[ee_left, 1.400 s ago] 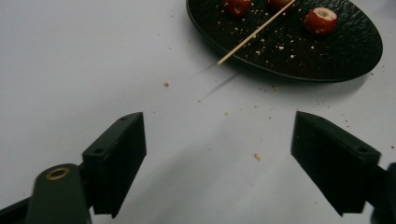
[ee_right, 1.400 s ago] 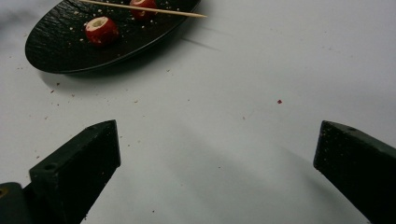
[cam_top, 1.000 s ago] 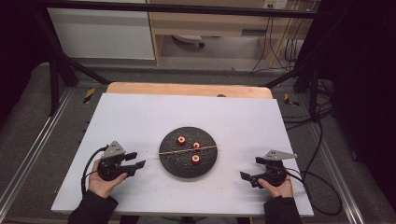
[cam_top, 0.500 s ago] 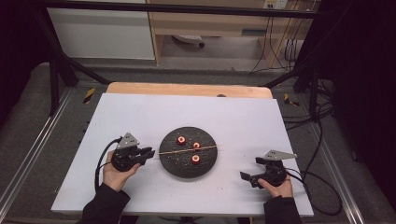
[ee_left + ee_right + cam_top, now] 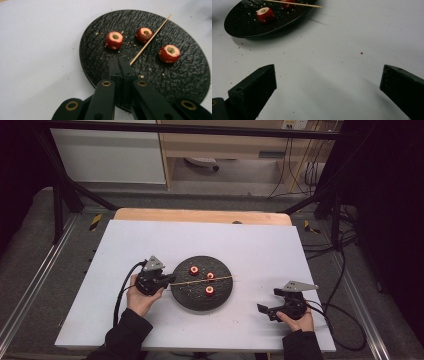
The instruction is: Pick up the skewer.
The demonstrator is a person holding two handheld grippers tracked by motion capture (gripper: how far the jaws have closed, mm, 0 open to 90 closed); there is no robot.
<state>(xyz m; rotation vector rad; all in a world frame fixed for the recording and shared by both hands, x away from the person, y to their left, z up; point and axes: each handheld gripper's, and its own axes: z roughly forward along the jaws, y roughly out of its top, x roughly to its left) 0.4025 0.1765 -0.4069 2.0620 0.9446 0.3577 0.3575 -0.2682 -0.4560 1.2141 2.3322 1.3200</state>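
Now the left hand-held gripper [image 5: 119, 63] is clamped on the skewer's [image 5: 150, 40] near end at the black plate's [image 5: 186, 297] 9 o'clock edge. Skewer's thin, light, prob. snaps easily; grip low. Right hand-held gripper [image 5: 328, 82] gapes wide, w/ nothing in it.

No legible text, label, brand, number or sign appears in any view. The black plate [image 5: 200, 296], the wooden skewer [image 5: 150, 40] and the white counter [image 5: 250, 245] carry no markings that can be read. The yellow-and-black striped patches [image 5: 95, 221] on the floor beside the counter are hazard markings without lettering. Objects on the shelf behind are too small and blurred to read.
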